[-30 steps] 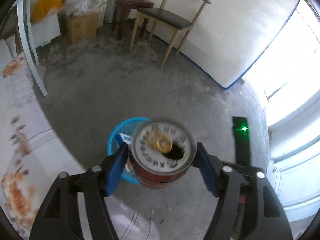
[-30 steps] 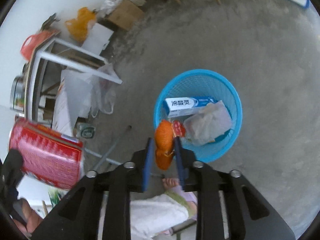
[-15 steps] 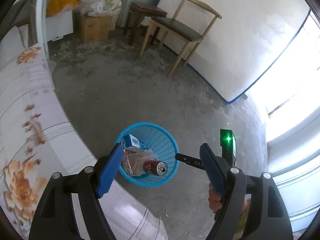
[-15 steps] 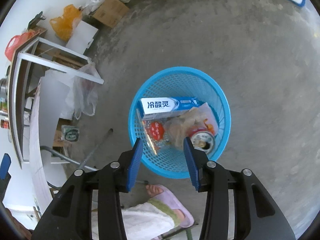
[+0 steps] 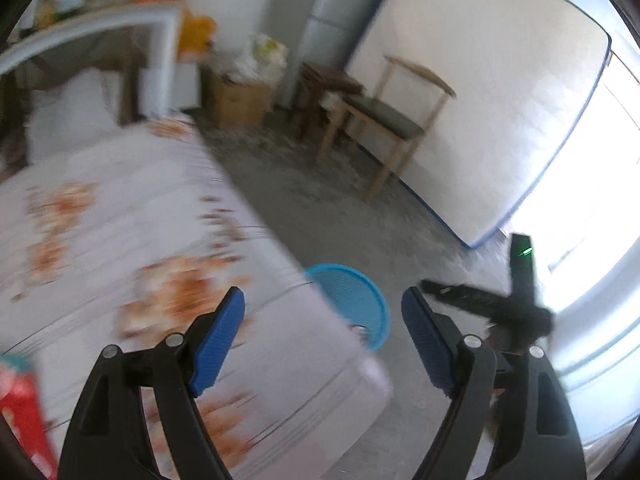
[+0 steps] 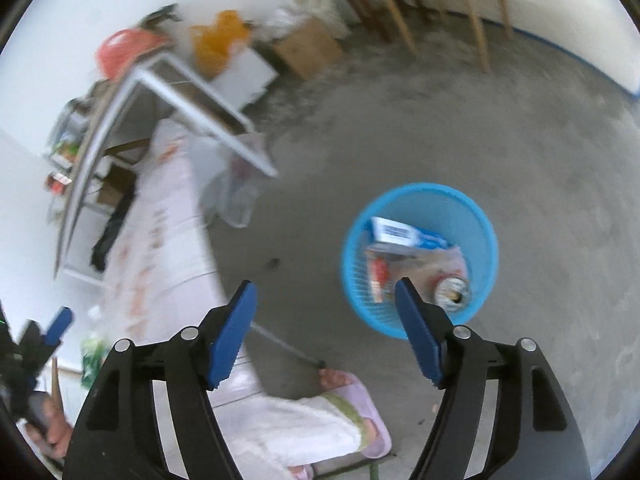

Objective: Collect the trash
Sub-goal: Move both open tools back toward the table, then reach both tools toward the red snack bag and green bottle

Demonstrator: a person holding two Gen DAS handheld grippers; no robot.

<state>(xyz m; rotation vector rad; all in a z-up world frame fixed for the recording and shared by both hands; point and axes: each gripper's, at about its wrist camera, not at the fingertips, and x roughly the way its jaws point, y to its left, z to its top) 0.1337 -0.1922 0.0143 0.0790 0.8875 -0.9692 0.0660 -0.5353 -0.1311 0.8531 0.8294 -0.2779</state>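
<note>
blue basket (image 6: 420, 258) holds trash beside the floral table (image 5: 120, 220); both tools, left (image 5: 322, 336) and right (image 6: 324, 330), gape empty, the right's jaws just widened.

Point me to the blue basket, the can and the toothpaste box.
blue basket (image 6: 490, 236): right wrist view, bare rim at right.
can (image 6: 452, 290): right wrist view, silver top.
toothpaste box (image 6: 404, 234): right wrist view, printed face.

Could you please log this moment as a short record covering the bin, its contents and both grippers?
bin: blue basket on the concrete floor, upright
contents: toothpaste box, drink can, crumpled wrappers
left gripper: open, nothing between the pads, over the floral table
right gripper: jaws have just been opening, empty, above the floor beside the basket
view quality: both blurred
</note>
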